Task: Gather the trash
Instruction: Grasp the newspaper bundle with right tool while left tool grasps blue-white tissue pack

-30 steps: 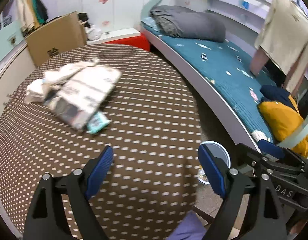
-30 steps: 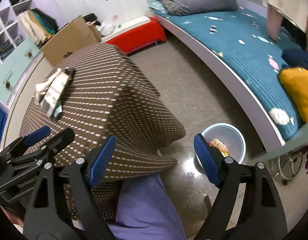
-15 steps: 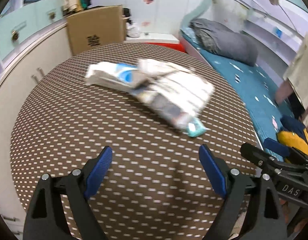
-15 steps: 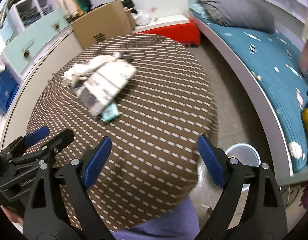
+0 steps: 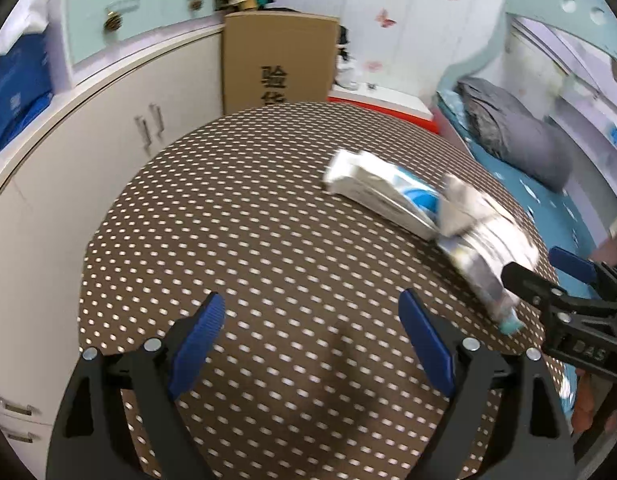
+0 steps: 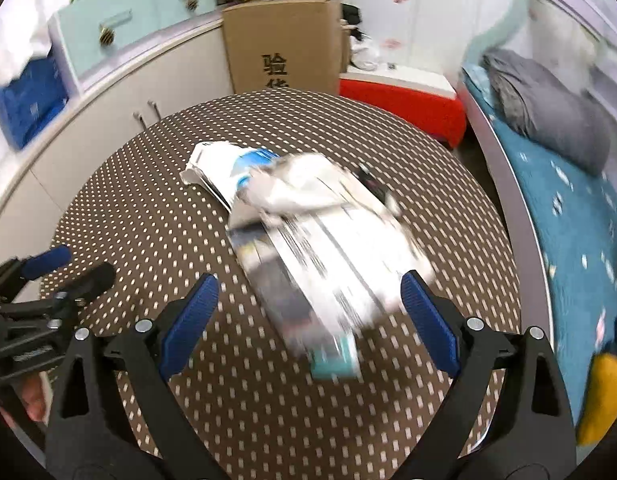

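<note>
Left gripper point(image 5: 312, 332): two blue-padded fingers spread wide, nothing between them, only dotted cloth below. Right gripper point(image 6: 310, 312): jaws have just been opening and stand wide; the near end of the trash pile point(image 6: 308, 236) shows in the gap, pads not pressing on it.

Trash lies on the round table point(image 5: 236, 216), brown cloth with white dots. At least three pieces, overlapping, edges blurred: one white pack with blue print point(image 6: 228, 168) at the far end, one crumpled white sheet across the middle, one long printed wrapper with a small teal item point(image 6: 334, 356) at its near tip. From the left wrist view the pile sits to the right, beside the right gripper.

Beyond the table: one cardboard box point(image 5: 280, 64), one red chest point(image 6: 404, 100), one bed point(image 6: 568, 216) with a grey bundle point(image 6: 548, 108).
</note>
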A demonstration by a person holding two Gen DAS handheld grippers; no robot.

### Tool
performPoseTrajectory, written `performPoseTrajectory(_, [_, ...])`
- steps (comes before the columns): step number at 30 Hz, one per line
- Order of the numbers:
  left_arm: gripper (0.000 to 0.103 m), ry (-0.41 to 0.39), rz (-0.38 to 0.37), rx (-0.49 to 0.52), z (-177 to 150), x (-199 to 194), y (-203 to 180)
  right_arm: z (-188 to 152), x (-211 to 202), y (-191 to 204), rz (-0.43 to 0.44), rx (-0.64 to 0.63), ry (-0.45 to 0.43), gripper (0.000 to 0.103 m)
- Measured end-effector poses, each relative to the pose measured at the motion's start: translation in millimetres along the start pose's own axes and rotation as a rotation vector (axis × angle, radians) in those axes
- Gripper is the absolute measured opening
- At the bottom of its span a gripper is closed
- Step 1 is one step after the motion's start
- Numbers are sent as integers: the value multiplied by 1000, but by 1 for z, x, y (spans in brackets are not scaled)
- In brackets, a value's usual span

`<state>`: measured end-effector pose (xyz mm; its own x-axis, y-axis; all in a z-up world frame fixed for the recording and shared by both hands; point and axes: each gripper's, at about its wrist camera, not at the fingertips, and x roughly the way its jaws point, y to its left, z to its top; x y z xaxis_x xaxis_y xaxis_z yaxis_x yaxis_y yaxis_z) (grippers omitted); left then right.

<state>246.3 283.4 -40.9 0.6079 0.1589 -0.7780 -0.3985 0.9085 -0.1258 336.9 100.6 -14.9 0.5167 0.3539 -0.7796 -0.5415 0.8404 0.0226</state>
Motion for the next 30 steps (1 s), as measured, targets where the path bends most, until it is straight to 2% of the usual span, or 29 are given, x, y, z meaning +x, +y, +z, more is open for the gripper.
performPoseTrajectory(5, [87,10,28,-66,8,8,30,18,32,22,9,-126,12,91])
performPoseTrajectory(8, [87,15,44,-83,6,9,39,24,55,29,-39,-192,24,90])
performPoseTrajectory(9, [87,17,46,-86,6,10,41,25,63,30,-55,-214,19,87])
performPoseTrajectory(10, [87,21,50,-90,5,10,43,25,66,30,-66,-227,22,76])
performPoseTrajectory(11, [87,25,51,-91,5,11,45,24,69,29,-76,-234,26,76])
performPoseTrajectory(12, [87,29,52,-91,5,12,47,24,68,26,-73,-234,26,67])
performPoseTrajectory(13, [87,33,53,-90,4,13,47,24,65,25,-59,-232,22,53])
performPoseTrajectory(16, [87,41,51,-91,3,16,45,24,45,23,-50,-241,-22,30])
performPoseTrajectory(21, [87,38,6,-63,8,20,29,32,14,3,-22,-169,-52,25])
performPoseTrajectory(30, [94,35,-81,65,45,34,-31,35,-28,-56,-109,-44,-118,23])
